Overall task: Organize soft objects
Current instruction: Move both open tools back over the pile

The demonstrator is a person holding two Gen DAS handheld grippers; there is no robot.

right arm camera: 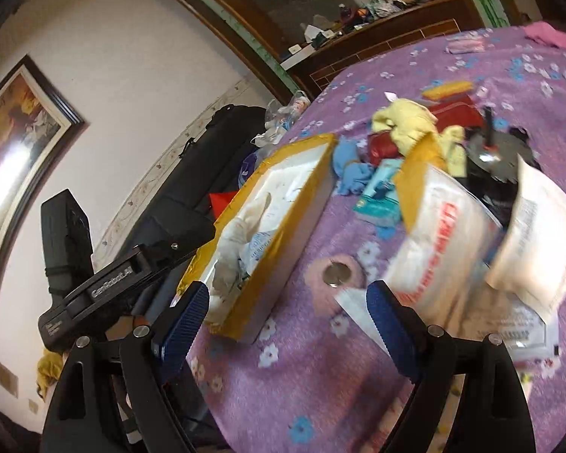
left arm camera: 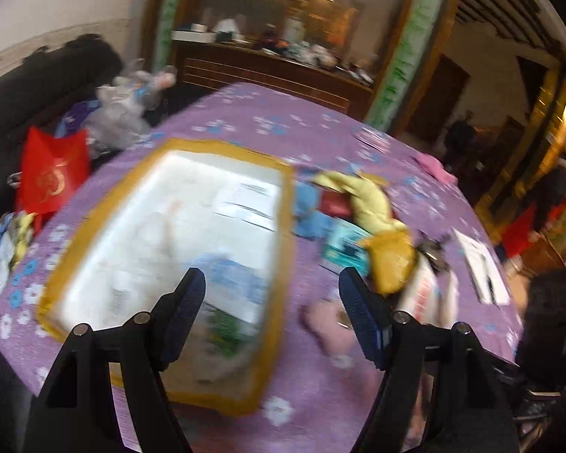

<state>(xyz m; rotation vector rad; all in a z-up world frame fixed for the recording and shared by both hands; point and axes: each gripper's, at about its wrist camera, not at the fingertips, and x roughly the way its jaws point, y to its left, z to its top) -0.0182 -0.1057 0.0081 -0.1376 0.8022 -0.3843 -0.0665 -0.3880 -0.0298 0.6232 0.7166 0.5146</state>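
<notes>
Nearest the left wrist camera, the left gripper (left arm camera: 271,315) stands with its two ribbed blue pads spread wide and nothing between them, above the near end of the white foam box (left arm camera: 177,234). The right gripper (right arm camera: 286,319) is likewise wide apart and empty, poised over the purple flowered tablecloth (right arm camera: 302,377), touching nothing.

The foam box is rectangular, its rim wrapped in yellow-brown tape, and it already holds pale soft packets; one looks like a blue-and-white printed pouch (left arm camera: 234,287), though motion blur makes that uncertain. A printed label on its inner wall is too smeared to read.

Just right of the box lies the loose pile: a limp yellow cloth (right arm camera: 407,120), a crumpled blue cloth (right arm camera: 349,168), a dark red pouch (right arm camera: 385,147), a teal carton (right arm camera: 381,196) and a white plastic bag with red lettering (right arm camera: 441,234), illegible from here. A white padded mailer (right arm camera: 536,241) leans at the bag's right side. A pink round soft thing with a shiny centre (right arm camera: 336,275) lies on the cloth between the box and the bag.

In the right wrist view the body of the other gripper carries white lettering, "GenRobot.AI" (right arm camera: 111,281). A red gift bag (left arm camera: 53,177) with a gold emblem stands beyond the table's left edge.
</notes>
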